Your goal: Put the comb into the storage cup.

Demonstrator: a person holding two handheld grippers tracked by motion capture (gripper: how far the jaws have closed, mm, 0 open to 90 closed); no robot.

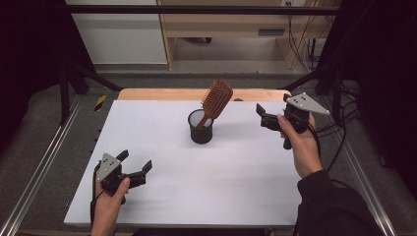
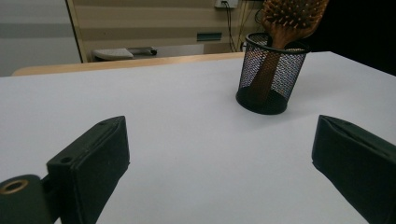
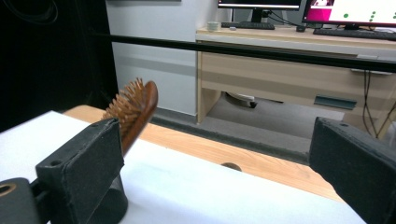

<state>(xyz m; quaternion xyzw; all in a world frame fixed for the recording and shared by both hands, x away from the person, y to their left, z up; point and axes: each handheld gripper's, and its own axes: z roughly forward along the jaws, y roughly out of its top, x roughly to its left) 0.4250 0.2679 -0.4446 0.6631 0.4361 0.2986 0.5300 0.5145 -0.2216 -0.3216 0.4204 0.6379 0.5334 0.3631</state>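
Your white table (image 1: 206, 182) is bare apart from one black mesh cup (image 1: 200, 127) standing just beyond its middle, with a wooden hairbrush (image 1: 215, 102) planted handle-down inside it, the bristled head leaning up and to the right over the rim. Your right gripper (image 1: 264, 114) is held above the table to the right of the cup, jaws spread and empty, pointing left toward the brush; your left gripper (image 1: 135, 165) sits low at the near left corner, also released and holding nothing, well apart from the cup. If the brush is what you are after, I would take it with the right gripper at the neck just below the head, squeezing across the flat of the wood, and lift straight along the handle's lean so the light cup does not tip or drag; bring the left in to steady the cup if it shifts. The left gripper view gives you the handle through the mesh cup (image 2: 271, 74), resting against its wall, which the high view blurs. The right gripper view shows the hairbrush (image 3: 135, 109) edge-on, bristles facing away to the left, just past its left jaw.
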